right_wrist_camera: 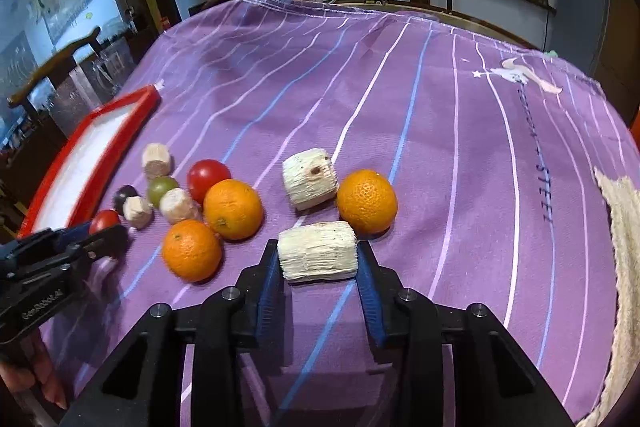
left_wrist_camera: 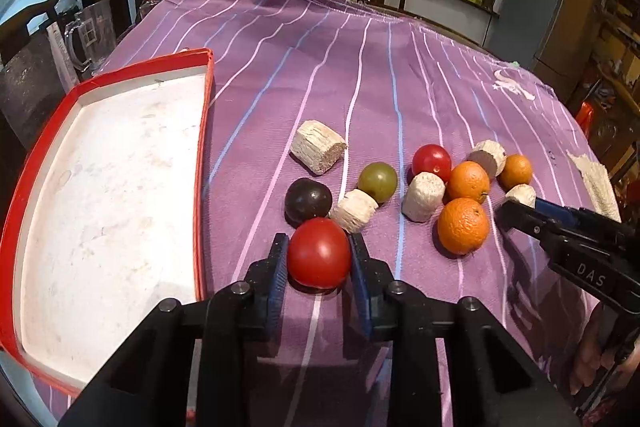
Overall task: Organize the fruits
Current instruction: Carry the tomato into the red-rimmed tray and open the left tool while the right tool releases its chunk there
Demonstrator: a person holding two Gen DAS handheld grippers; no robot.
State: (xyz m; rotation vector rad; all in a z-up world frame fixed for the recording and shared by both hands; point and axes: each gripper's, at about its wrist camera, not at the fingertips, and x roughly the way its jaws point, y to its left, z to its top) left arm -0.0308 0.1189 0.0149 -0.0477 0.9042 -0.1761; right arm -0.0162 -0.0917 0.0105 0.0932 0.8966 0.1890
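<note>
On a purple striped tablecloth [right_wrist_camera: 400, 99] lie three dimpled oranges [right_wrist_camera: 367, 201], two glossy red tomatoes [left_wrist_camera: 319, 253], one green fruit [left_wrist_camera: 377, 181], one dark plum [left_wrist_camera: 308, 200] and five fibrous pale cylinders [right_wrist_camera: 317, 256]. The shallow red-rimmed tray [left_wrist_camera: 202, 147] at the left, white inside, holds nothing. The left gripper [left_wrist_camera: 319, 255] clamps the nearer tomato; the right gripper [right_wrist_camera: 318, 261] clasps one cylinder by its ends.

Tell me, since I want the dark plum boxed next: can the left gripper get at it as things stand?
Probably not yet. The left gripper is shut on a red tomato, and the dark plum sits right behind that tomato, beside a pale cob piece. Once the tomato is dropped, the way looks free.
</note>
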